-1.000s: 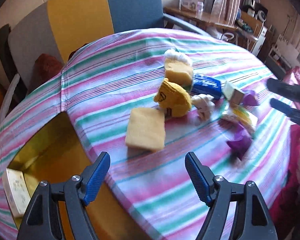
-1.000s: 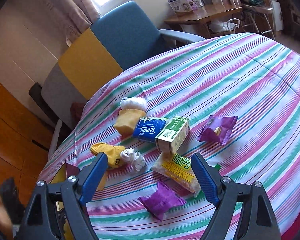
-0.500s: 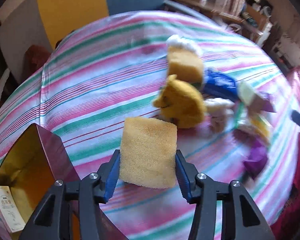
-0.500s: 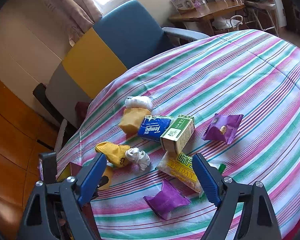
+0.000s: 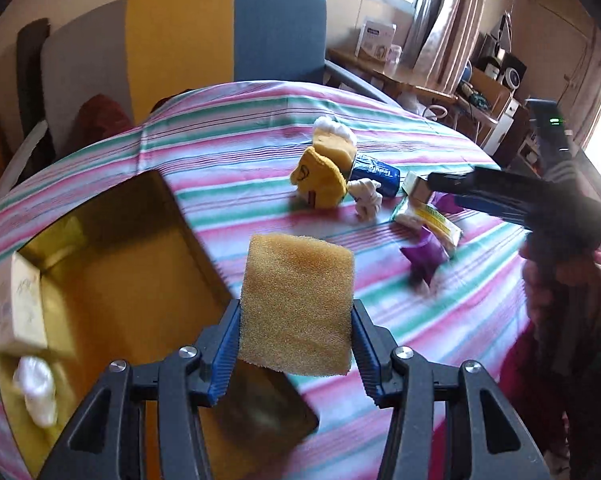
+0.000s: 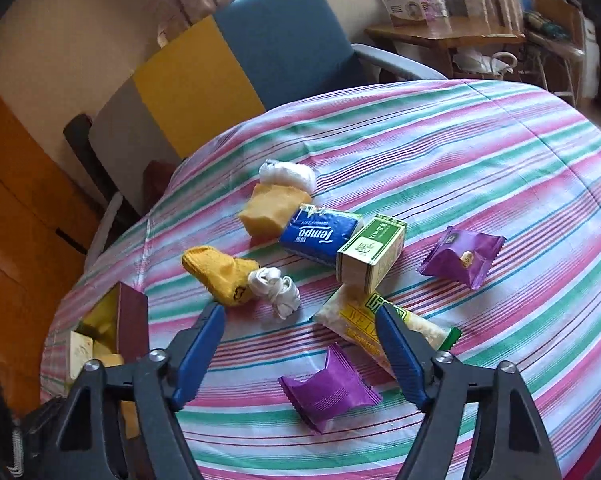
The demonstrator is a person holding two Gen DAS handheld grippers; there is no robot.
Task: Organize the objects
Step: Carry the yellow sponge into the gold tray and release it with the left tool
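Sponge (image 5: 296, 304) sits clamped between left gripper (image 5: 294, 344) jaws, beside box (image 5: 112, 264).

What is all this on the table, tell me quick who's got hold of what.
A person is sorting clutter into a gold-lined box. The left claw is shut on a yellow sponge, lifted off the striped tablecloth beside the box, which already holds a small carton. The right claw is open and empty, above a purple snack packet. A yellow sock, Tempo tissue pack and green box lie unsorted.
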